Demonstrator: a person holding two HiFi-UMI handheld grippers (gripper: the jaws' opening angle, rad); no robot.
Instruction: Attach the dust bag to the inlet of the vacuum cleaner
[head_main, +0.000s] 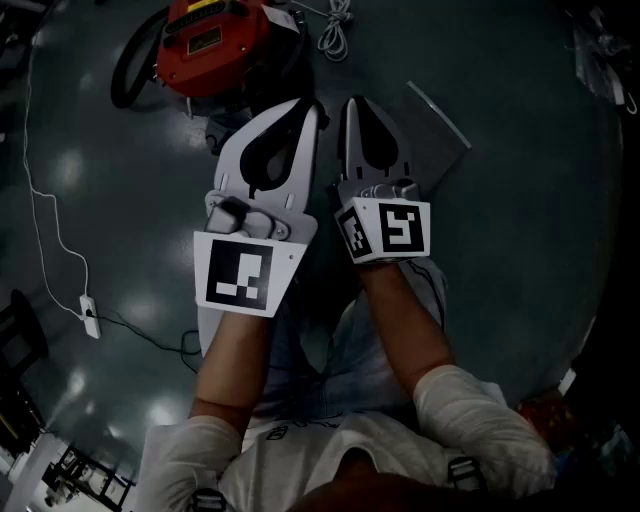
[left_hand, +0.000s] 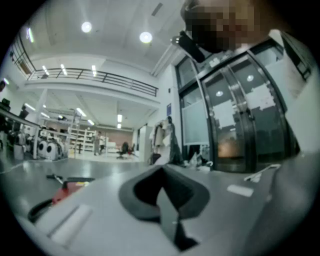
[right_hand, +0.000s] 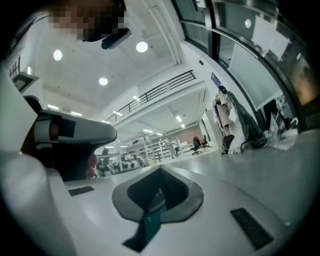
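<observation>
The red vacuum cleaner (head_main: 213, 45) stands on the dark floor at the top left of the head view, with a black hose (head_main: 128, 72) looped beside it. Its red body (left_hand: 70, 186) also shows low on the left in the left gripper view. A flat grey piece, possibly the dust bag (head_main: 442, 128), lies on the floor right of the grippers. My left gripper (head_main: 306, 106) and right gripper (head_main: 357, 104) are held side by side, level, pointing towards the vacuum and short of it. Both are shut with nothing between their jaws (left_hand: 162, 170) (right_hand: 160, 172).
A white cable bundle (head_main: 336, 34) lies right of the vacuum. Another thin white cable runs down the left to a power strip (head_main: 89, 316). The person's legs are below the grippers. Glass doors (left_hand: 235, 115) and shelving (right_hand: 155, 147) stand far off in the hall.
</observation>
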